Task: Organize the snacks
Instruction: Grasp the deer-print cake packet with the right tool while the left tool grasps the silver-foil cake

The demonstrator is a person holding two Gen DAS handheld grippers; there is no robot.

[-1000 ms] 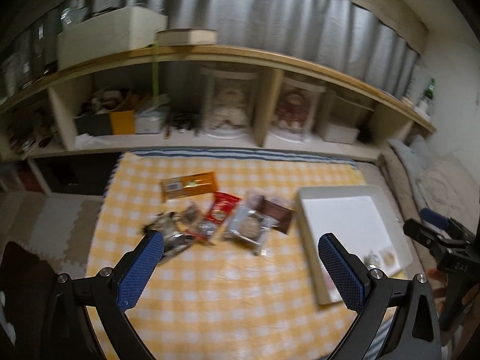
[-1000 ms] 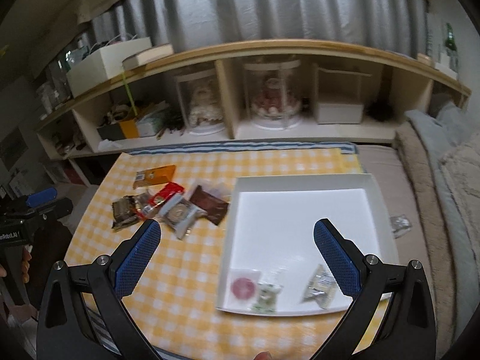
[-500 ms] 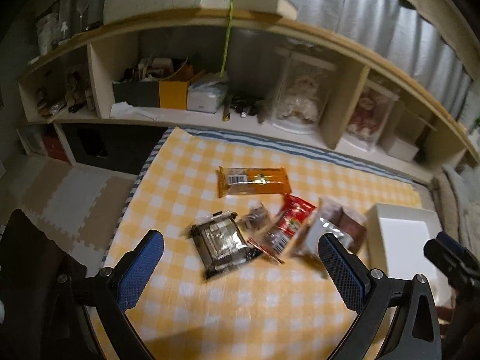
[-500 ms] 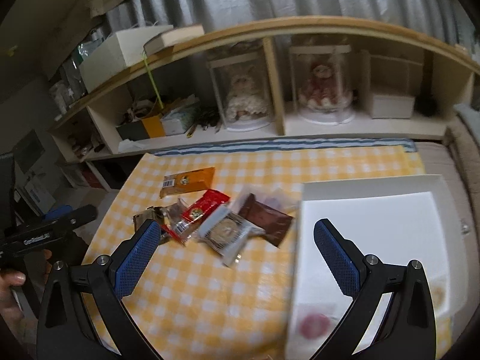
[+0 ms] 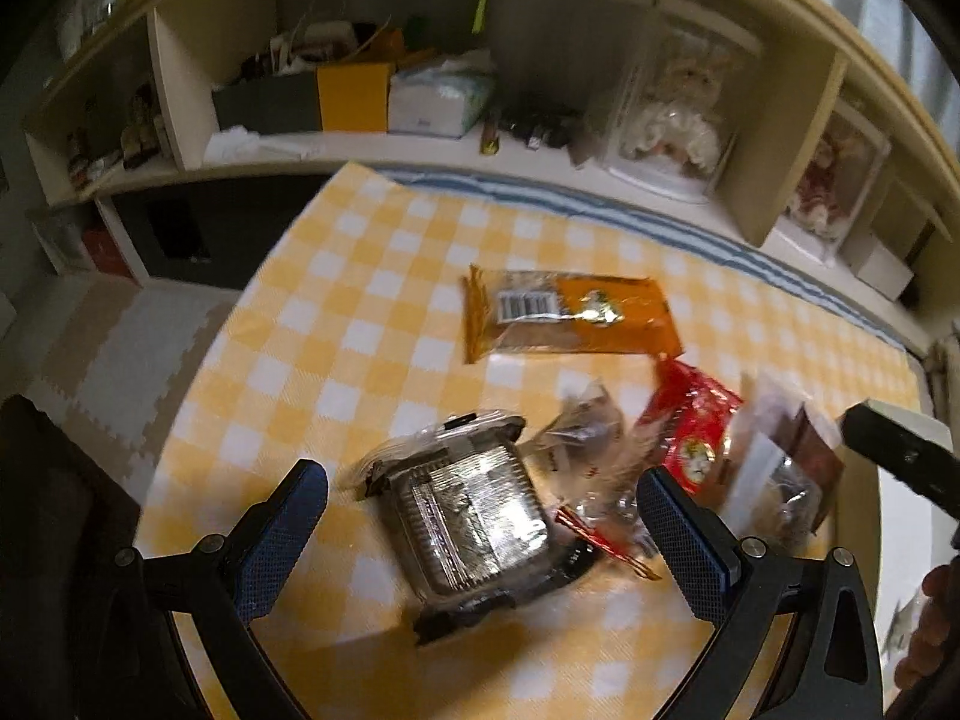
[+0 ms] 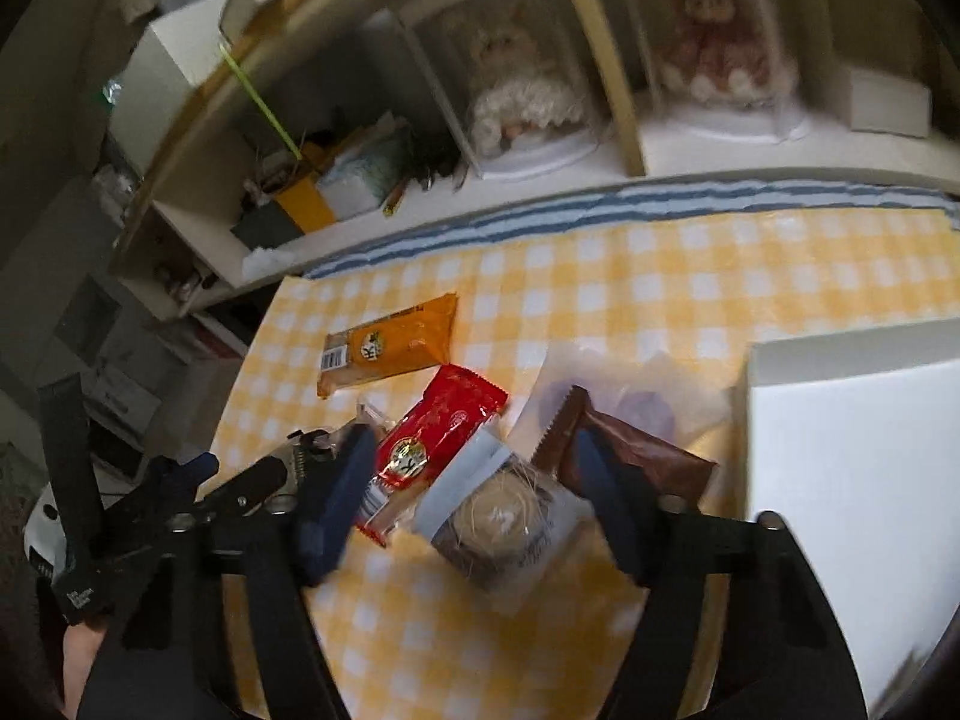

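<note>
Caught this with the snack pile sitting on the yellow checked cloth [image 6: 660, 276], all of it off the left wall of the white box [image 6: 840, 420] and outside it.

Right gripper [image 6: 474, 441] was the one nearer the box. Had just been closing its fingers, roughly half-way in, with the round pastry in clear wrap [image 6: 501, 516] between them. Couldn't confirm either pad actually pressing on the wrapper, too blurry. Pastry lay dead ahead and low between the fingers, wrapper's long axis running diagonally toward the box, so the squeeze would land across its short side. Brown packet [image 6: 636, 456] tucked between pastry and box, red packet [image 6: 438, 438] on the pastry's far side from the box, orange packet [image 6: 390, 348] further still.

Left gripper [image 5: 480, 480], farther from the box, kept fingers spread wide, straddling the foil-wrapped black tray pack [image 5: 474, 510] without touching. Looked like a double pick setting up, box-side pastry probably first in.
</note>
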